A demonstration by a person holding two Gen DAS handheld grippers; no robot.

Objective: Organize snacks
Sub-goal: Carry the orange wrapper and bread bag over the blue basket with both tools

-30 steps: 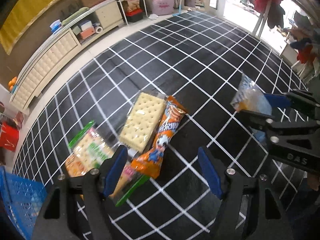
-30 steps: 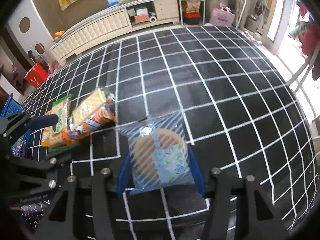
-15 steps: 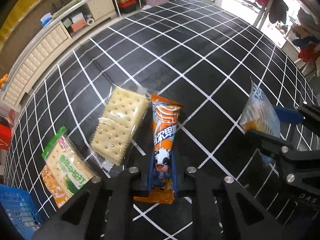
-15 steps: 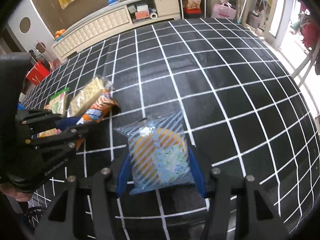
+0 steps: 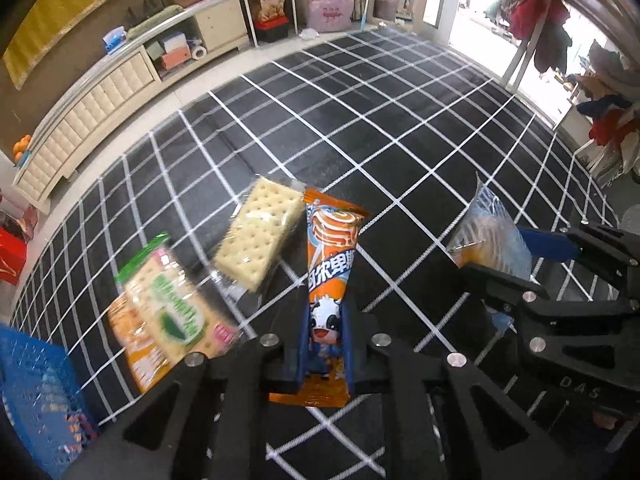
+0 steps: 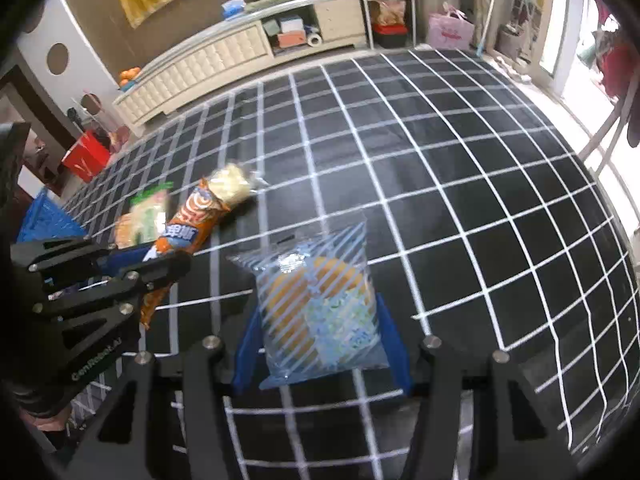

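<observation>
My left gripper (image 5: 324,340) is shut on an orange snack bar wrapper with a cartoon cow (image 5: 330,264) and holds it above the black grid mat; the pair also shows in the right wrist view (image 6: 188,224). My right gripper (image 6: 320,344) is shut on a clear blue-striped bag with an orange pastry (image 6: 320,300), seen too in the left wrist view (image 5: 492,236). A clear pack of pale crackers (image 5: 260,236) and a green-and-orange cracker pack (image 5: 168,312) lie on the mat to the left.
A blue mesh basket (image 5: 36,400) stands at the mat's near left corner, also in the right wrist view (image 6: 44,220). A low cream cabinet (image 6: 208,68) lines the far wall. A red box (image 6: 86,156) sits left of the mat.
My left gripper closed on the orange snack bar and lifted it off the mat. The right gripper kept holding the striped bag, almost still.
</observation>
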